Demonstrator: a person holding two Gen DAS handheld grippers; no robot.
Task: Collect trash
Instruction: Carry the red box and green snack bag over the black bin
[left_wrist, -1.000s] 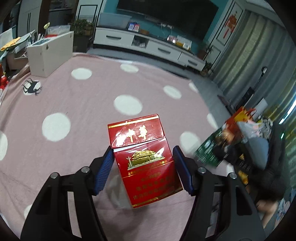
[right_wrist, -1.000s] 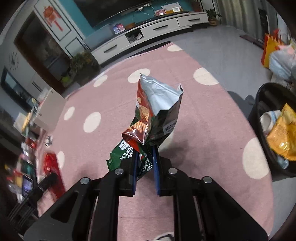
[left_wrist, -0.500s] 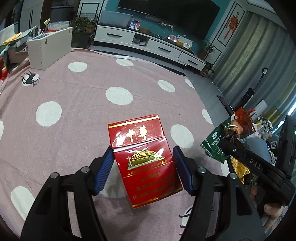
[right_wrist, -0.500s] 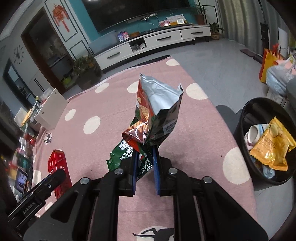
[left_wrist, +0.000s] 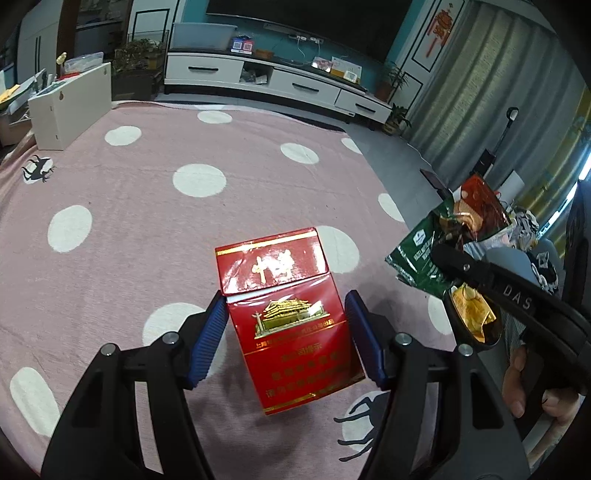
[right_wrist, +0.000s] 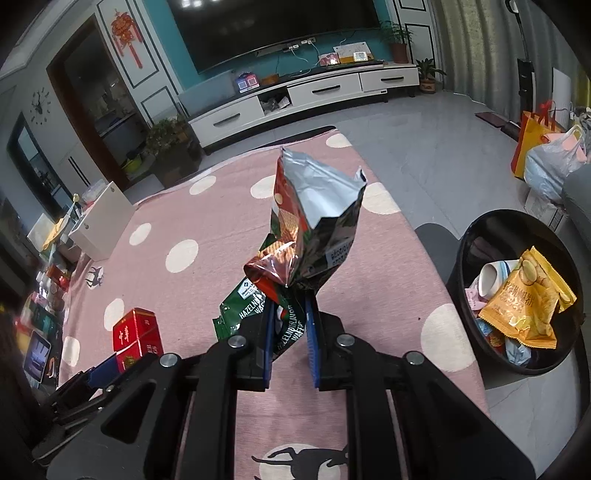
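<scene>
Above the pink dotted rug (left_wrist: 147, 229), a red cigarette pack (left_wrist: 291, 317) sits clamped in the left tool (left_wrist: 286, 332); the right tool (right_wrist: 290, 332) pinches crumpled wafer wrappers (right_wrist: 310, 236), left of the black trash bin (right_wrist: 461, 258) holding wrappers.

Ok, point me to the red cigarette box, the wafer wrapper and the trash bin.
red cigarette box (left_wrist: 291, 325): left wrist view, front face.
wafer wrapper (right_wrist: 314, 221): right wrist view, silver inside.
trash bin (right_wrist: 456, 273): right wrist view, black outer wall.
</scene>
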